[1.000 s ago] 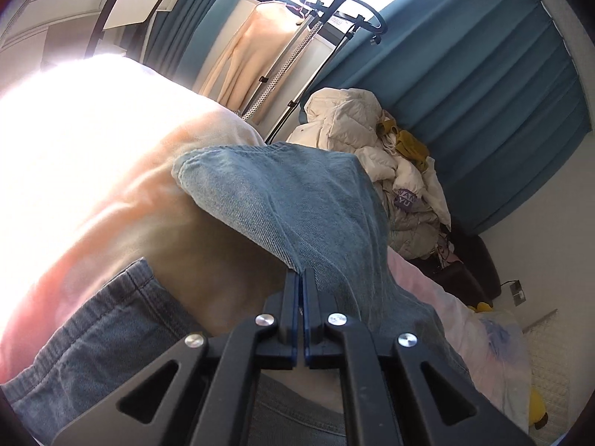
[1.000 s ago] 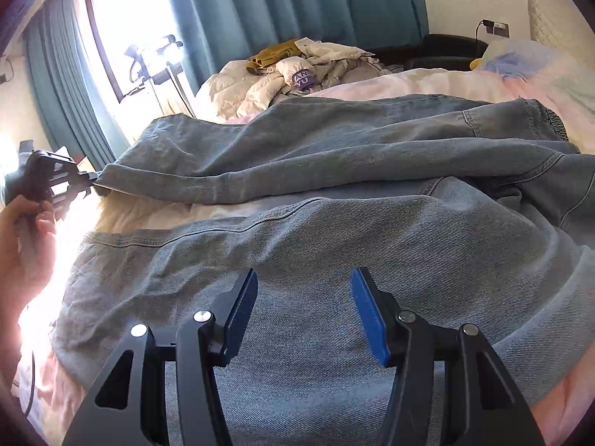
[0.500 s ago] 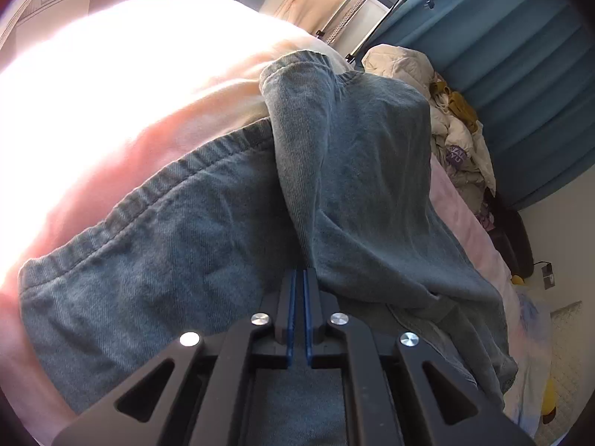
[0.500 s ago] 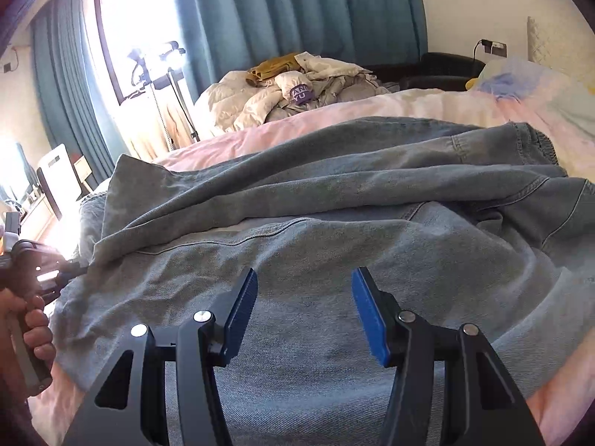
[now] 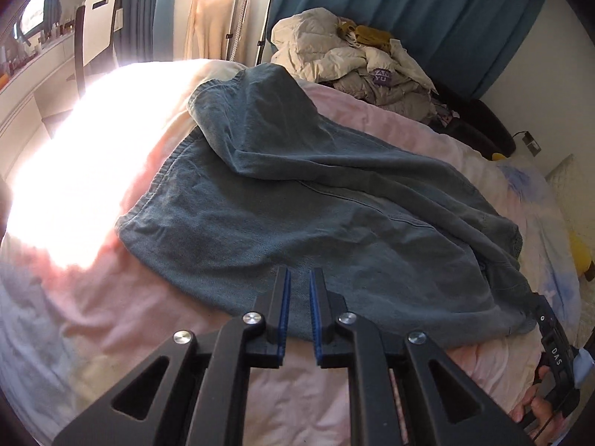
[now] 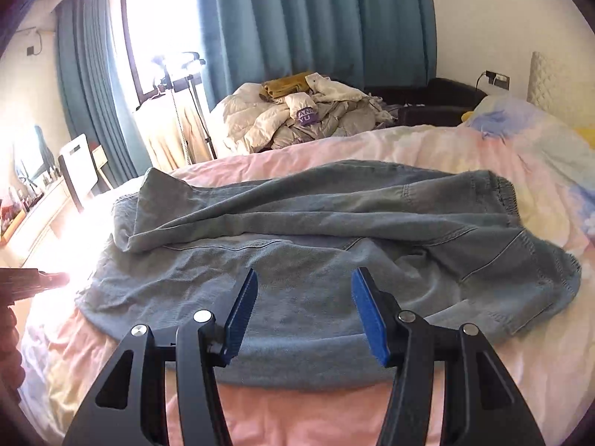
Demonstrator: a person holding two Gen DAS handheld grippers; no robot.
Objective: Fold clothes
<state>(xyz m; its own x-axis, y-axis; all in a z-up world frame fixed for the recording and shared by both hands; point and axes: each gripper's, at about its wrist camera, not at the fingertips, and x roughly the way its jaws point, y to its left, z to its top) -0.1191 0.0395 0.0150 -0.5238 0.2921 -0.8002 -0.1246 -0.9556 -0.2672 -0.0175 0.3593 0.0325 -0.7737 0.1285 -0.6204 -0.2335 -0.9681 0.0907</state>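
A blue-grey garment lies spread on the pink bed sheet, with one long part folded over and lying across its body. My left gripper hangs over the garment's near hem. Its jaws are opening, a narrow gap shows, and nothing is between the pads. It also shows at the left edge of the right wrist view. My right gripper stands wide open above the near hem, holding nothing. A hand carries it at the lower right of the left wrist view.
A heap of pale clothes and bedding sits beyond the bed before teal curtains. A stand with a beige garment, a white chair and a desk are at the left. Pillows lie at the right.
My left gripper carried the folded part over the garment, let it go and drew back to the near hem. My right gripper rose and pulled back, still open.
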